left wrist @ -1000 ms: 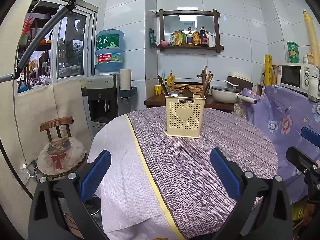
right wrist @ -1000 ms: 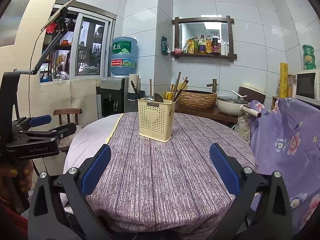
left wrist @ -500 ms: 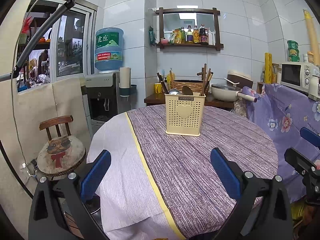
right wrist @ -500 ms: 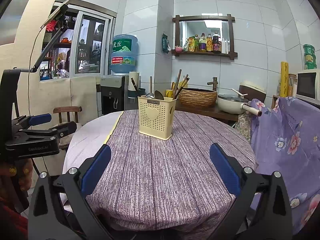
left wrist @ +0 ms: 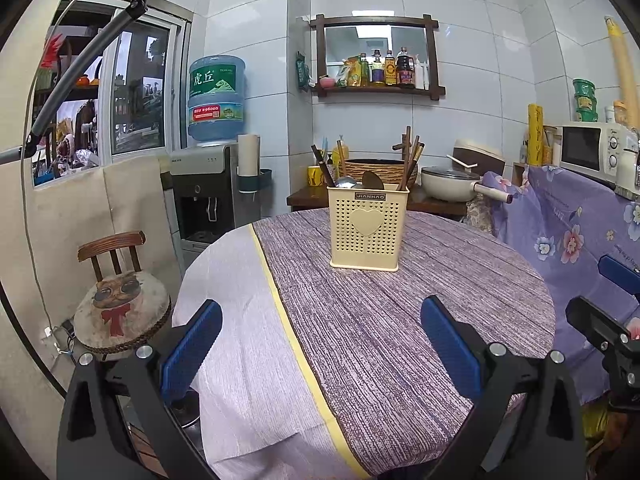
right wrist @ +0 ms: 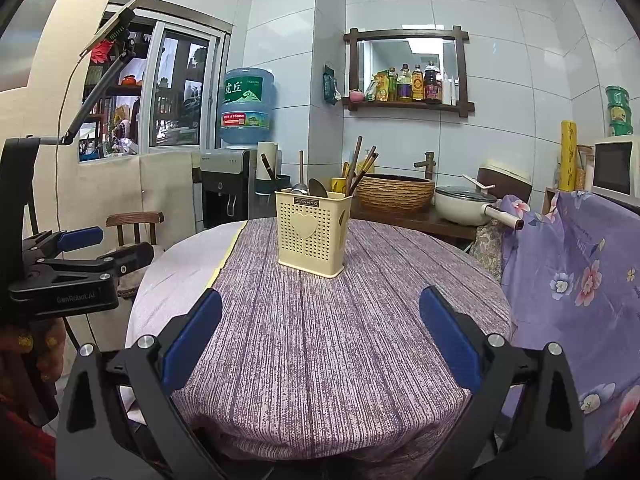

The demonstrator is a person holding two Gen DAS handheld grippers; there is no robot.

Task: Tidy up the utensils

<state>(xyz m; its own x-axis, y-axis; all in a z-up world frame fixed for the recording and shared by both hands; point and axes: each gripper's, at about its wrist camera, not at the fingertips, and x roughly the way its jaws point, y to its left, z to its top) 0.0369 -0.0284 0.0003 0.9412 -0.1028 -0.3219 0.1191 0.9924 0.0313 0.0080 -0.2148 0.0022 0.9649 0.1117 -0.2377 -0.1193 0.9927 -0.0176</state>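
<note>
A cream perforated utensil holder (left wrist: 366,230) with a heart cut-out stands upright on the round table; it also shows in the right wrist view (right wrist: 312,236). Spoons (right wrist: 316,188) and chopsticks (left wrist: 412,156) stick out of its top. My left gripper (left wrist: 320,340) is open and empty, held above the table's near edge. My right gripper (right wrist: 320,332) is open and empty, also well short of the holder. Each gripper shows at the edge of the other's view.
The table carries a purple striped cloth (left wrist: 400,320) over a white cloth (left wrist: 236,320). A small chair with a cat cushion (left wrist: 120,308) stands at the left. A floral-covered piece (right wrist: 580,264) is at the right. A water dispenser (left wrist: 208,196) and counter with pot and basket are behind.
Both grippers have drawn back and down slightly from the table, so the holder sits a little higher in view. Both stay open and empty.
</note>
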